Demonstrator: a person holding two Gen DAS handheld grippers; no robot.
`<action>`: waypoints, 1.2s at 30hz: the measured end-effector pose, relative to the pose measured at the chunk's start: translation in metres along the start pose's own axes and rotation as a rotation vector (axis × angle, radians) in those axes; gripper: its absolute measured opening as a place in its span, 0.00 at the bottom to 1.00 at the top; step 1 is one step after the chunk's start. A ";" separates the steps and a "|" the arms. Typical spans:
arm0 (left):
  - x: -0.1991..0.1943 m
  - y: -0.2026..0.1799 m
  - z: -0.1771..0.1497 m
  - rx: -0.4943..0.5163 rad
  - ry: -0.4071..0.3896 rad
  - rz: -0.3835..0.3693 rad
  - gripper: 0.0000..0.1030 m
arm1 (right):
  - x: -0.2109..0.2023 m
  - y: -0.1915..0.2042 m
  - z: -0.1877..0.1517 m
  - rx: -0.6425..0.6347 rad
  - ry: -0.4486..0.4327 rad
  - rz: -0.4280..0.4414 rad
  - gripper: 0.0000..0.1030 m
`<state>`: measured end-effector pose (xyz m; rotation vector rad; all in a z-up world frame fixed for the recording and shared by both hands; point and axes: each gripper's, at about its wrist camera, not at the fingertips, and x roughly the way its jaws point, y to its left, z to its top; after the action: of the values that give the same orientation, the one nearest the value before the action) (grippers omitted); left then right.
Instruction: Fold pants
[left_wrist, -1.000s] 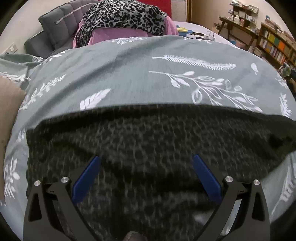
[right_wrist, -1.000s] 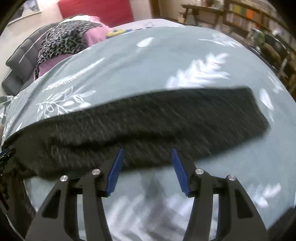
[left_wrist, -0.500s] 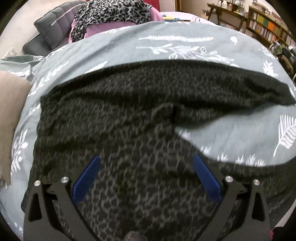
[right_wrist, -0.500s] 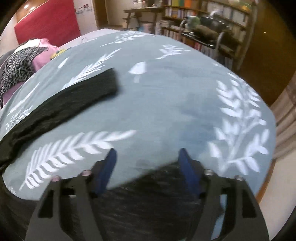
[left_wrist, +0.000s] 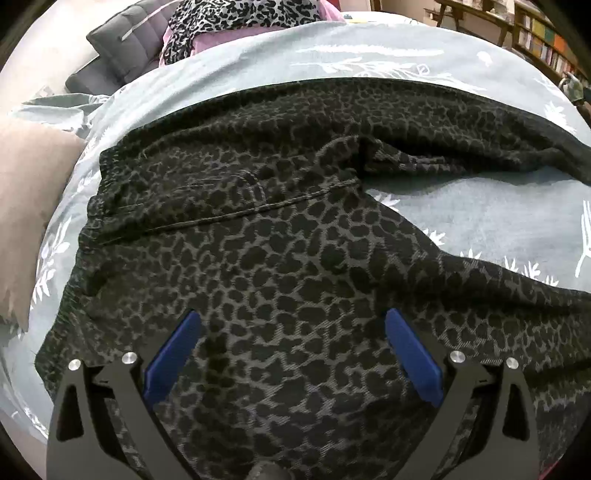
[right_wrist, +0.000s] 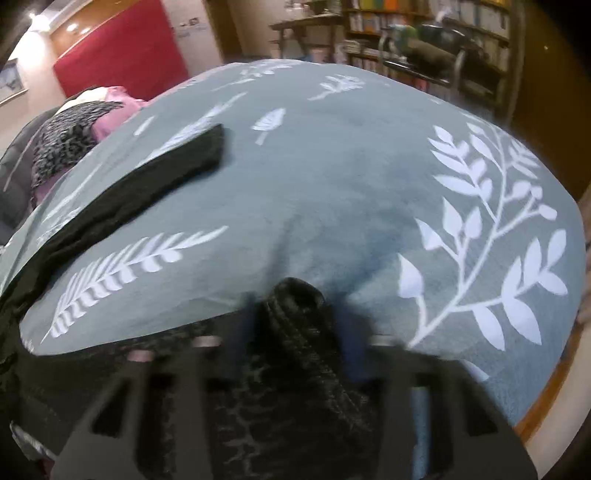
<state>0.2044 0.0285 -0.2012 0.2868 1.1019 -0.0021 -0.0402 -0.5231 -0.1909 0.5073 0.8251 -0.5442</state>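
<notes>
One pair of leopard-print pants (left_wrist: 280, 236), two legs spread. One grey leaf-print bedspread (right_wrist: 351, 177). One beige pillow (left_wrist: 26, 206), one grey cushion (left_wrist: 122, 48), one clothes heap (left_wrist: 236, 18). Two tools: left tool (left_wrist: 291, 350), right tool (right_wrist: 299, 332).

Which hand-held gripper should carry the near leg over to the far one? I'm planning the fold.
Right hand-held gripper: it looks closed on the near leg's hem. Left hand-held gripper hangs open over the seat.

I see the pants (left_wrist: 295, 258) as matt woven cloth with a twill-like grain; bedspread (left_wrist: 498, 206) soft matt cotton-like cloth; left fingers (left_wrist: 173, 354) smooth blue plastic pads.
</notes>
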 end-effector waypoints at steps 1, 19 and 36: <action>0.001 -0.003 0.001 -0.003 -0.003 0.006 0.95 | -0.003 0.003 0.000 -0.010 -0.008 -0.001 0.16; 0.019 -0.036 0.042 -0.113 -0.073 0.023 0.95 | 0.016 0.004 0.039 0.041 -0.118 -0.122 0.24; -0.041 -0.062 0.009 -0.006 -0.079 -0.166 0.95 | -0.049 0.099 -0.025 -0.099 -0.116 0.062 0.61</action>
<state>0.1843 -0.0393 -0.1755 0.1875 1.0448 -0.1570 -0.0189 -0.4212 -0.1463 0.4052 0.7197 -0.4682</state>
